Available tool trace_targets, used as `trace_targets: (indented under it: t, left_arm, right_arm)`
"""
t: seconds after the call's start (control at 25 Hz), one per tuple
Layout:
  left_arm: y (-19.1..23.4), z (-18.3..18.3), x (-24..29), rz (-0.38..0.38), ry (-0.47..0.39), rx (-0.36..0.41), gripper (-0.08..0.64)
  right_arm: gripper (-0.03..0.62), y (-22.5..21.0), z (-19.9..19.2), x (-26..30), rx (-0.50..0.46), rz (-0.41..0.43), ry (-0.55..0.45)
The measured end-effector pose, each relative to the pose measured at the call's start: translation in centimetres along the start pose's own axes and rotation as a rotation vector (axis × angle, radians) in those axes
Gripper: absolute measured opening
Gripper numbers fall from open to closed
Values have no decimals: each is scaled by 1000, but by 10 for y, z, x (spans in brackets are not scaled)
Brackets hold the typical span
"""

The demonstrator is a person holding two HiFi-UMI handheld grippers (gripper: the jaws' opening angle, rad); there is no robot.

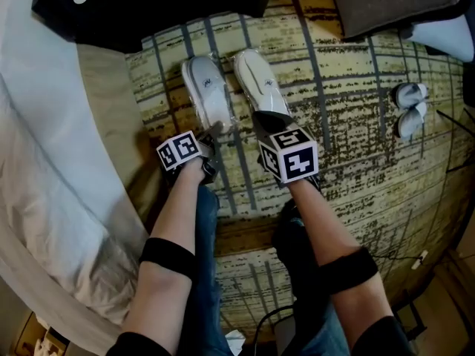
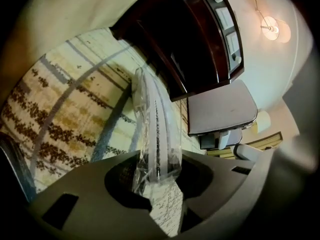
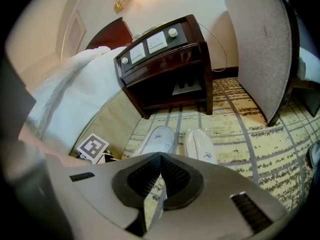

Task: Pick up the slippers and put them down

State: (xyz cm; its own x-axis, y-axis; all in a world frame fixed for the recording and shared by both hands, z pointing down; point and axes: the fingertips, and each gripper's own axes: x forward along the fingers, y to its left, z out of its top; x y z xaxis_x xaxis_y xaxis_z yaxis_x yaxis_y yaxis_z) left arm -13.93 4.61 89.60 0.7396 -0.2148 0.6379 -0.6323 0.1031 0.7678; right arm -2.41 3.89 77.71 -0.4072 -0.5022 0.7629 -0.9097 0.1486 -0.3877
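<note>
The white-sheeted bed [image 1: 52,162] lies off to the left of the left gripper [image 2: 157,173], close beside it. That gripper points down at the patterned carpet [image 1: 356,162], and its jaws stand only a little apart, pinched on the heel end of the left slipper [image 1: 208,91]. This is a white slipper sealed in clear, crinkly plastic, and it stretches straight ahead from the jaws toward the dark wooden nightstand [image 1: 148,6]. From above it looks to be lying on the carpet, sole down. Just to the right of it, almost side by side, the right slipper [image 1: 260,80] lies on the carpet in its own wrap, toe toward the nightstand too. The right gripper [image 3: 161,158] sits at that slipper's heel, pointing down, its jaws closed right up against each other. I can make out nothing held between the pads, and whether they catch an edge of the wrap I cannot tell. Both slippers reach forward from it. Well off to its right, another pair of white slippers [image 1: 410,108] rests on the carpet, below a grey upholstered chair [image 1: 393,2].
</note>
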Motion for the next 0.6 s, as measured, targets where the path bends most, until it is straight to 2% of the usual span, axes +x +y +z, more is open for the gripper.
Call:
trace_targets:
  t: [0.16,0.2,0.32,0.36,0.44,0.6]
  left_arm:
    - [23,-8,6,101,21,17,153]
    - [31,-10,6,139,27,23,216]
    - [48,-18,8,250,53,35,519]
    - [52,-21,7,280,62,37,580]
    - [55,-21,5,317,63,42,603]
    - [46,-14,-6,337,53,69,603]
  right_arm:
    - [2,-7,-13,4,1,-11,16]
    - [2,-8,-17,6,2,-15,22]
    - [2,-10,-26,9,3,-25,39]
    - [2,-10,-28,10,6,-25,42]
    - [2,-7,-27,10,9,-23,43]
    - [2,-2,-22,6,15,-21,42]
